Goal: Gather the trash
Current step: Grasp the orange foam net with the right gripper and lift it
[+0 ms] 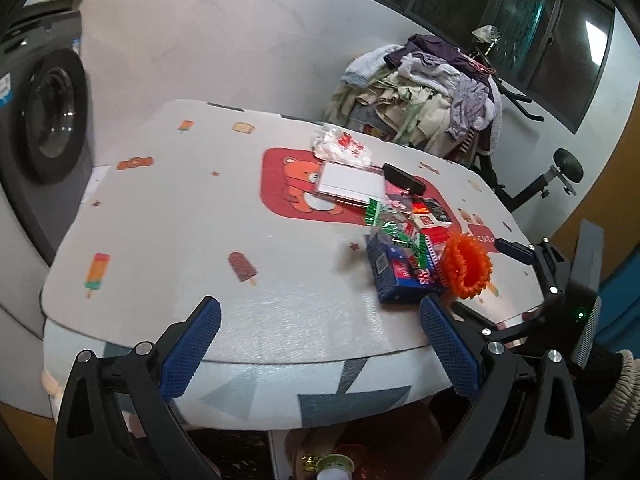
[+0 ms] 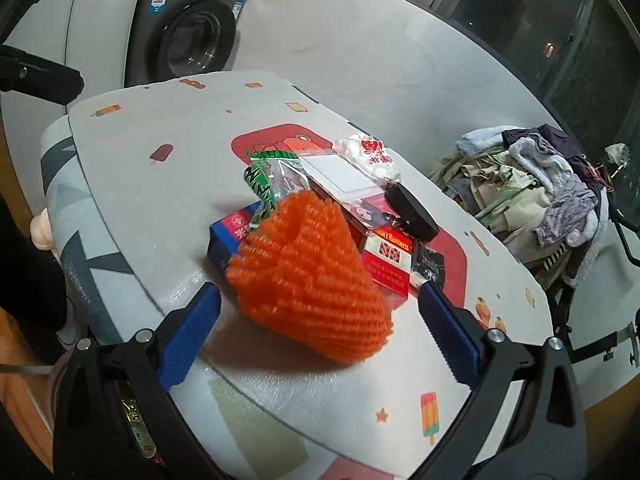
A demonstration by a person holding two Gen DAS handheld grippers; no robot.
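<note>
An orange foam net sleeve (image 2: 308,276) lies on the patterned table mat (image 2: 160,200), between the spread blue pads of my right gripper (image 2: 320,332), which is open and not touching it. Behind the sleeve sit a blue box (image 2: 228,236), a green wrapper (image 2: 264,180), a red carton (image 2: 390,260), a white card in a clear bag (image 2: 340,174), a crumpled plastic bag (image 2: 370,156) and a black case (image 2: 412,210). My left gripper (image 1: 320,340) hangs open over the table's near edge, left of the same pile: orange sleeve (image 1: 466,266), blue box (image 1: 396,276).
A washing machine (image 1: 44,120) stands to the left beyond the table. A heap of clothes (image 1: 432,96) is piled on exercise gear behind the table. Under the table's front edge sits a bin with some items (image 1: 332,464). A person's sleeve (image 1: 616,384) shows at right.
</note>
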